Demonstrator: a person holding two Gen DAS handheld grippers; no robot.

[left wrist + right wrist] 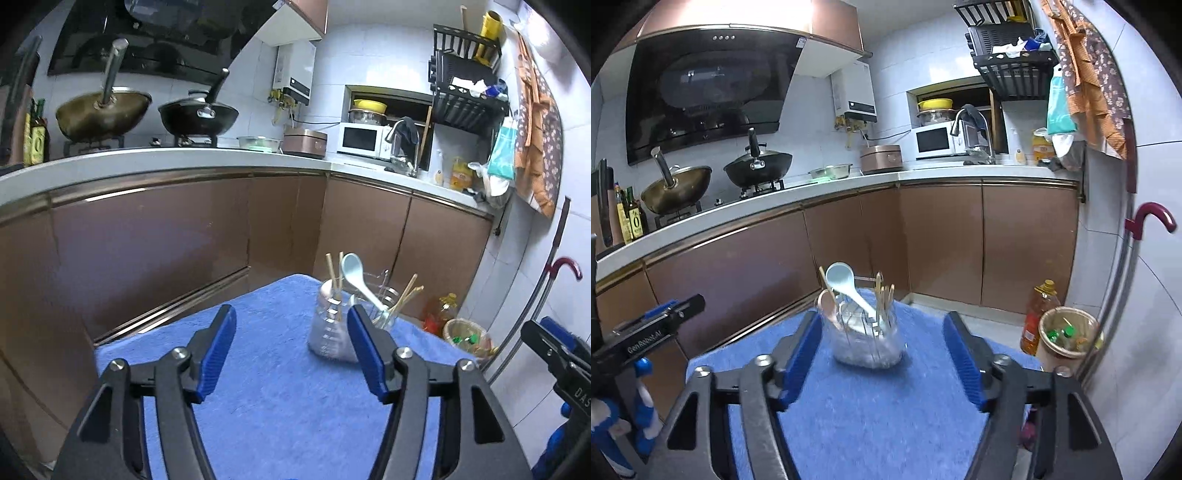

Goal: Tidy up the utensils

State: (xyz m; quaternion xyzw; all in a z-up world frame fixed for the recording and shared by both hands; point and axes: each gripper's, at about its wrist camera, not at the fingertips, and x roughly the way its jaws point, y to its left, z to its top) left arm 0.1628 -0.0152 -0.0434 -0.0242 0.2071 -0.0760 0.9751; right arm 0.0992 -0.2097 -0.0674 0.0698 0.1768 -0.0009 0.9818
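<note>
A clear utensil holder point(330, 334) point(866, 343) stands near the far edge of the table covered by a blue towel point(280, 398) point(871, 402). In it stand a pale blue spoon point(356, 275) point(844, 286), several wooden chopsticks point(406, 295) point(884, 295) and, in the right wrist view, a pinkish spoon point(827, 302). My left gripper point(291, 321) is open and empty, short of the holder. My right gripper point(881, 328) is open and empty, its jaws wide on either side of the holder from behind.
Brown kitchen cabinets point(155, 236) point(738, 251) run behind the table under a white counter. A bin point(1069, 332) and an oil bottle point(1036, 317) stand on the floor at right. An umbrella handle point(1152, 218) hangs at right.
</note>
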